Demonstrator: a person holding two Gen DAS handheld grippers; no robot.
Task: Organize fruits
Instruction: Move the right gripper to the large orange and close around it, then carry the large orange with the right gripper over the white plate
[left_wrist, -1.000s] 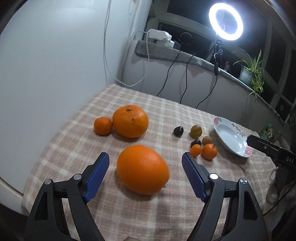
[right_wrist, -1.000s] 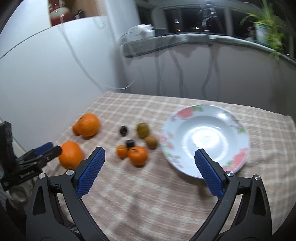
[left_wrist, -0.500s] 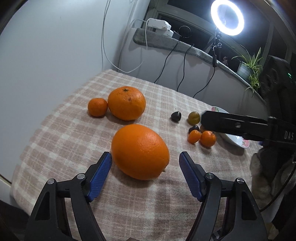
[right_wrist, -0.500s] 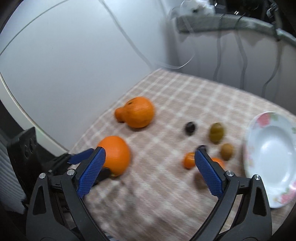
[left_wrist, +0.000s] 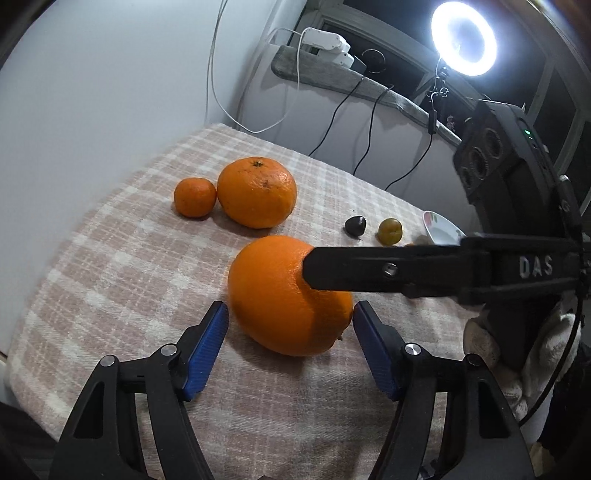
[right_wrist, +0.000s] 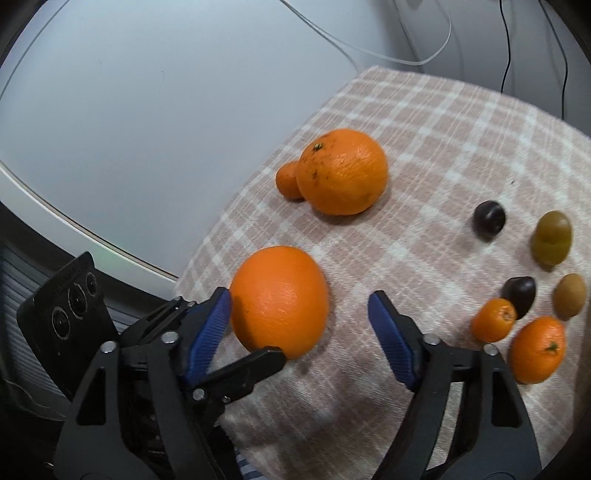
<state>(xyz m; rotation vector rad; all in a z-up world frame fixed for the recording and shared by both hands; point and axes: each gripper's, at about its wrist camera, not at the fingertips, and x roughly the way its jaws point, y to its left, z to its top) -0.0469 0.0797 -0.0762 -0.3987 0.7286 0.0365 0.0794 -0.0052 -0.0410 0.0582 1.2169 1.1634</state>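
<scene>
- Marking "DAS": raised capital letters on the black side of the right gripper (left_wrist: 436, 275), as seen from the left wrist view.
- No other legible text, number, label or sign in either view.

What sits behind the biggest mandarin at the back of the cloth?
In the right wrist view a small mandarin peeks out behind the big mandarin, seemingly touching it, on the checked cloth. Its far half is covered; the left wrist view shows it whole.
</scene>
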